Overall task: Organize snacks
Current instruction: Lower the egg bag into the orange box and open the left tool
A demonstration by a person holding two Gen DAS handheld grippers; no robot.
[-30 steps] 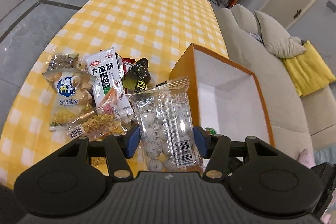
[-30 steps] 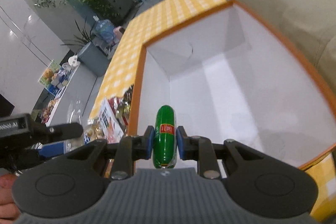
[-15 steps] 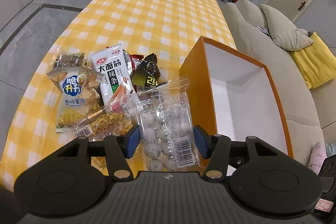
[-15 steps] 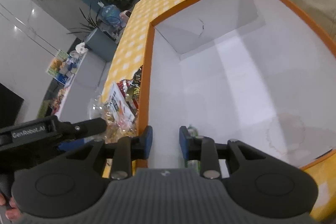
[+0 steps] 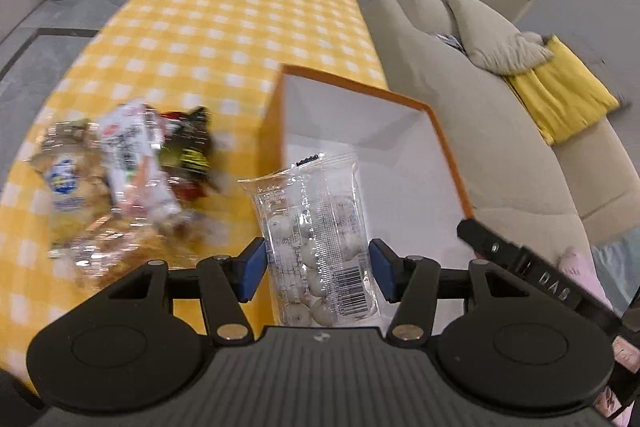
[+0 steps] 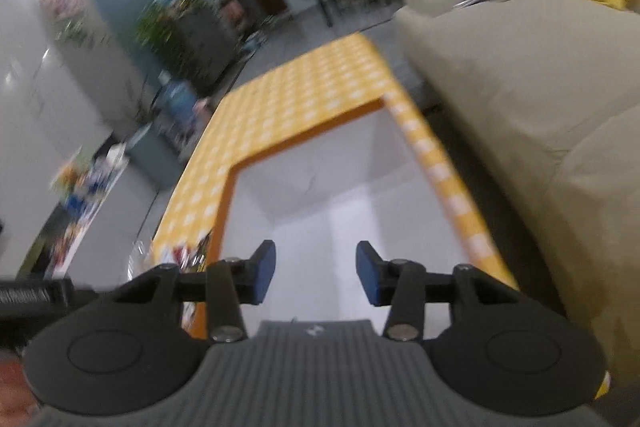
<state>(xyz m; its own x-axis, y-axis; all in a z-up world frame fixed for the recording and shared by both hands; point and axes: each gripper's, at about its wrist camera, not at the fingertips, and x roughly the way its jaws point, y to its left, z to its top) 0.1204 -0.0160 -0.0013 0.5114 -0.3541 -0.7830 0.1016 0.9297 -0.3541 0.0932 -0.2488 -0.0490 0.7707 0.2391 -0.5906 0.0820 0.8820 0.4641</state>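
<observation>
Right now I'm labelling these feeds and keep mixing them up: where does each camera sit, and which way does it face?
Left wrist: on the left gripper, looking down over the clear snack packet it holds, the orange box and the snack pile; the right gripper's tip shows at right.
Right wrist: on the right gripper, jaws opening with nothing between them, facing into the box; a bit of hand shows bottom left.
Shared: box, yellow checked tablecloth, sofa.

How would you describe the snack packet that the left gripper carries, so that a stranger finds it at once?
Look at the yellow checked tablecloth, then at the orange box with white inside. Before it, between the left gripper jaws, hangs a clear packet of small white balls; the neighbouring packets are colourfully printed.
</observation>
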